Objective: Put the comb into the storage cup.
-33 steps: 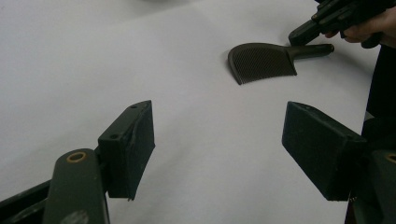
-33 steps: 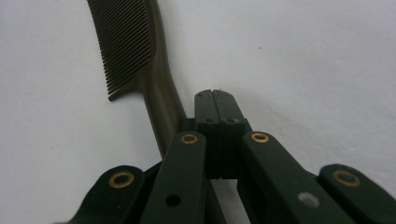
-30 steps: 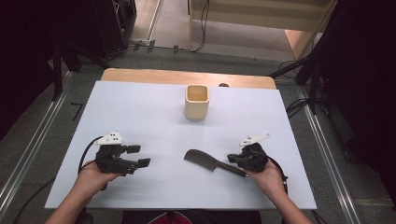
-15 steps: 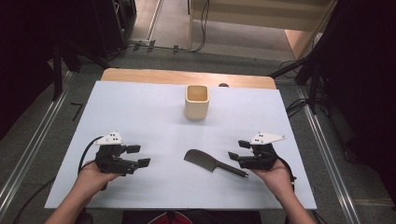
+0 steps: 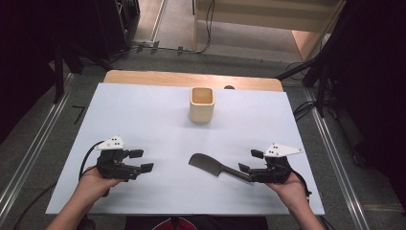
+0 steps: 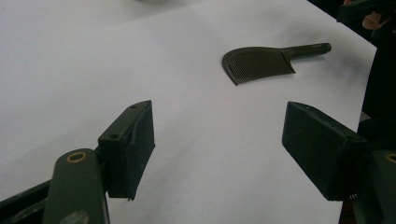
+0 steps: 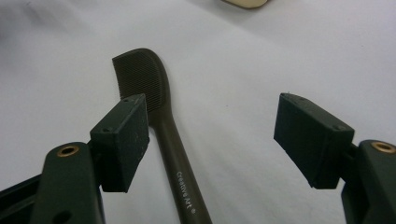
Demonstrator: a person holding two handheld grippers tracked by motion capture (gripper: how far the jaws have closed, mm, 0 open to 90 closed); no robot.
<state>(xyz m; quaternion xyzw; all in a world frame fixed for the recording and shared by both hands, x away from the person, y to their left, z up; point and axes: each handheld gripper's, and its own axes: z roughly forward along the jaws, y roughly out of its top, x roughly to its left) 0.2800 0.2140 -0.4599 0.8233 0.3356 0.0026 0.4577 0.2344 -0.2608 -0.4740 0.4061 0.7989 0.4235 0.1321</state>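
A dark ribbed comb-like tool (image 5: 207, 164) with a long handle lies flat on the white table (image 5: 143, 115), near the front centre. My right gripper (image 5: 250, 161) sits at the end of that handle. Its jaws have just been opening and now stand wide. In the right gripper view the handle (image 7: 180, 168) runs between the jaws of the right gripper (image 7: 211, 102), close to the left pad (image 7: 123, 140), and neither pad presses on it. My left gripper (image 5: 141, 160) rests open and empty at the front left. From the left gripper (image 6: 217, 112) the tool (image 6: 259, 63) lies farther off.
A beige square cup (image 5: 201, 104) stands upright at the back centre of the table. A wooden board edge (image 5: 191, 79) runs behind the white surface. Metal rails and cables lie on the floor at both sides.
The right gripper went from shut on the tool's handle to wide open and drew back to the right. The tool stayed on the table. The left gripper has not moved.
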